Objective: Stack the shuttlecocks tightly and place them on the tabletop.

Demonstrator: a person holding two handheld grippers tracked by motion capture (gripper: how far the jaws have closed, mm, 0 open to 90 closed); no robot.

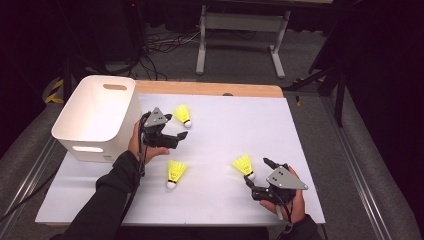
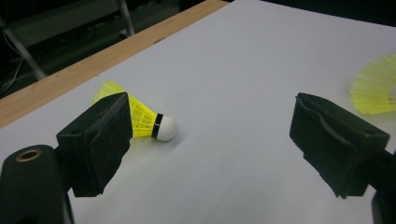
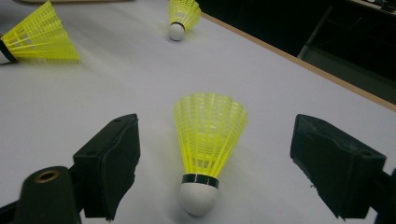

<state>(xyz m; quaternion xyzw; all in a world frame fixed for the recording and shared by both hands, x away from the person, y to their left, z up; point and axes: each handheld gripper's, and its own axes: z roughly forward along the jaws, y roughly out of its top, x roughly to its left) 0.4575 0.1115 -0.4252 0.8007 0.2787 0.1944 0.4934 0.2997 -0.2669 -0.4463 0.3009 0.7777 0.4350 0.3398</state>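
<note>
Spanning most of the table is a white sheet (image 1: 225, 200), with a bare wooden strip (image 1: 210, 89) along the far edge. A white bin (image 1: 95, 117) with handle slots stands on the sheet's far left corner.

Left forearm in a dark sleeve (image 1: 107, 195) comes in from the bottom left, angled up toward the bin; the left hand (image 1: 137, 147) sits just beside the bin's near right corner. Left gripper (image 1: 181, 136) lies roughly level, aimed right across the sheet, jaws spread wide and pinching nothing. In the left gripper view its left pad partly covers the skirt of the far shuttlecock (image 2: 149, 122), which lies on its side, cork toward the gap.

Right hand (image 1: 287, 200) rests near the sheet's front right edge. Right gripper (image 1: 257, 172) points up and left, jaws spread, not touching anything.

3 yellow shuttlecocks lie on the sheet, well apart:
- near one (image 3: 208, 140), between the right jaws, cork toward the gripper;
- middle one (image 1: 175, 173), in front of the left hand;
- far one, beyond the left gripper.
</note>
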